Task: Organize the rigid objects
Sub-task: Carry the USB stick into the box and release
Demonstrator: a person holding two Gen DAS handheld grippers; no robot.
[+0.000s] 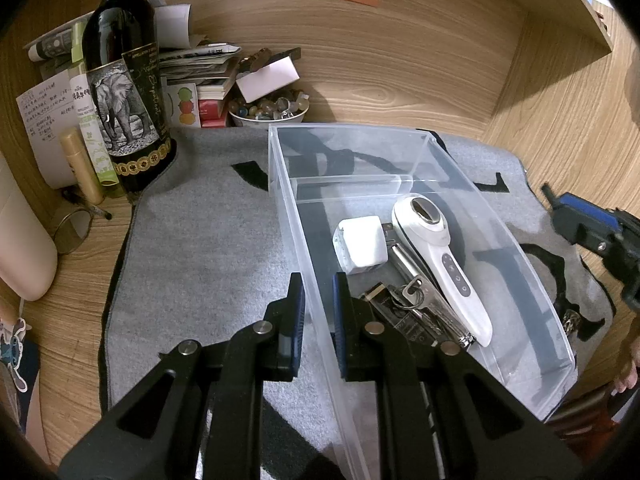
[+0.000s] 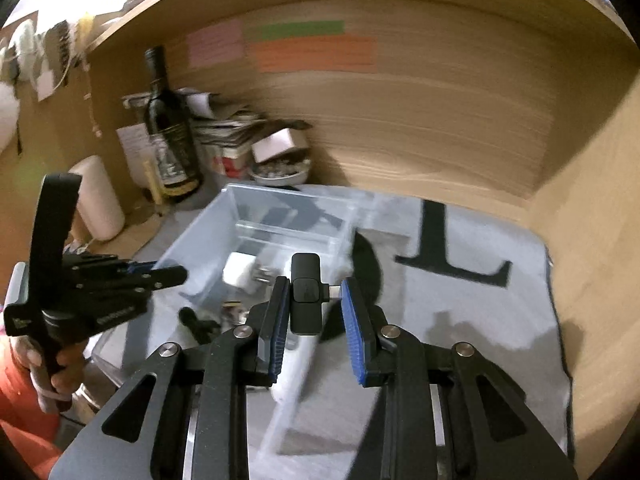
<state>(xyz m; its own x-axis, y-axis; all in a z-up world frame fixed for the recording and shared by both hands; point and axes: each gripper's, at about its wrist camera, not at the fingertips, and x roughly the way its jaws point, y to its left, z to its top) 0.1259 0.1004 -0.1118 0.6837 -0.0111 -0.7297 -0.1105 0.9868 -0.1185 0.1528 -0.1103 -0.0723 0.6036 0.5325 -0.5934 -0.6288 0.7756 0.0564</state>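
Note:
A clear plastic bin (image 1: 280, 184) stands on a grey mat (image 1: 200, 248). Inside it lie a white charger cube (image 1: 360, 246), a white handheld device (image 1: 444, 256), and a bunch of keys (image 1: 416, 300). My left gripper (image 1: 318, 320) is shut on the bin's near left wall, one finger inside and one outside. In the right wrist view my right gripper (image 2: 316, 312) hangs above the mat beside the bin (image 2: 280, 200), shut on a small black plug-in dongle (image 2: 306, 300). The dongle's metal plug touches the right pad. The left gripper (image 2: 120, 280) shows at the left, and the right gripper (image 1: 580, 224) appears at the left wrist view's right edge.
A dark wine bottle (image 1: 124, 92), a bowl of beads (image 1: 268, 110) and stacked papers (image 1: 200, 64) crowd the back left corner. Wooden walls close the back and right. A cream-coloured object (image 1: 24, 240) lies at the left. A small metal item (image 1: 570, 320) lies right of the bin.

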